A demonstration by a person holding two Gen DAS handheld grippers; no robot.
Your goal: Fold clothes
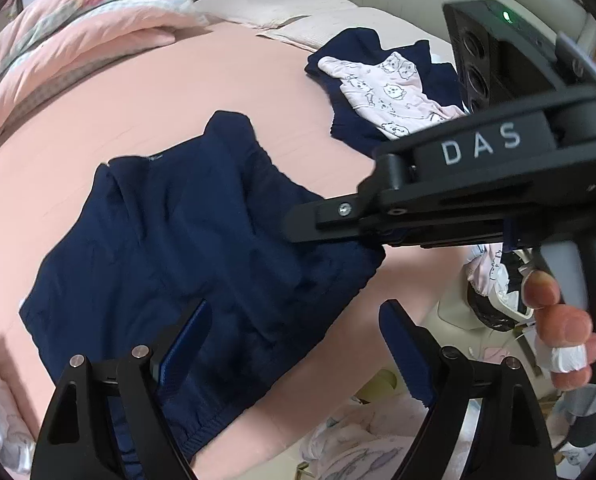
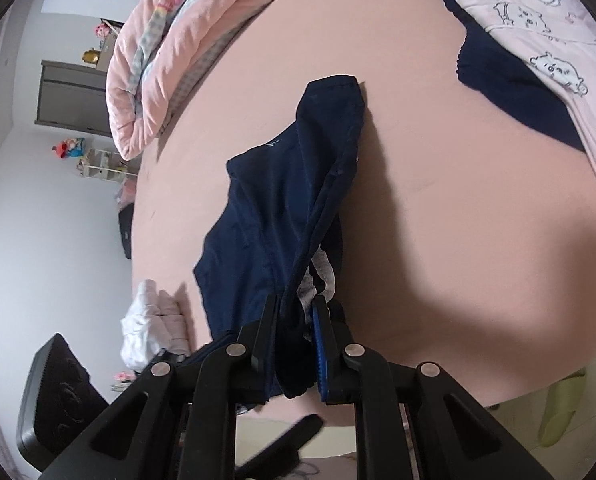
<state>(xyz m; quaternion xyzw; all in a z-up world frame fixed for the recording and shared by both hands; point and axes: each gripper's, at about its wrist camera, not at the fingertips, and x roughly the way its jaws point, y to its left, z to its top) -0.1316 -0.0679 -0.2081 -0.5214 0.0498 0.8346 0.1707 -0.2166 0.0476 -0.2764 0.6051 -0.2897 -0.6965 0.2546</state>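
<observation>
A navy garment (image 1: 185, 240) with an elastic hem lies spread on the pink bed sheet (image 1: 225, 88). My right gripper (image 2: 298, 320) is shut on the garment's near edge (image 2: 298, 280), which rises in a taut fold up to the jaws. The left wrist view shows that gripper (image 1: 298, 228) from the side, reaching in from the right with a hand (image 1: 558, 320) on its handle. My left gripper (image 1: 293, 340) hovers open above the near part of the garment, gripping nothing.
A heap of navy and pink bear-print clothes (image 1: 382, 92) lies at the far right of the bed (image 2: 538, 20). A folded pink quilt (image 1: 77, 32) and pillows (image 1: 273, 4) lie at the back. White-pink clothes (image 2: 153, 320) sit at the bed's left edge, a dark chair (image 2: 57, 392) beyond.
</observation>
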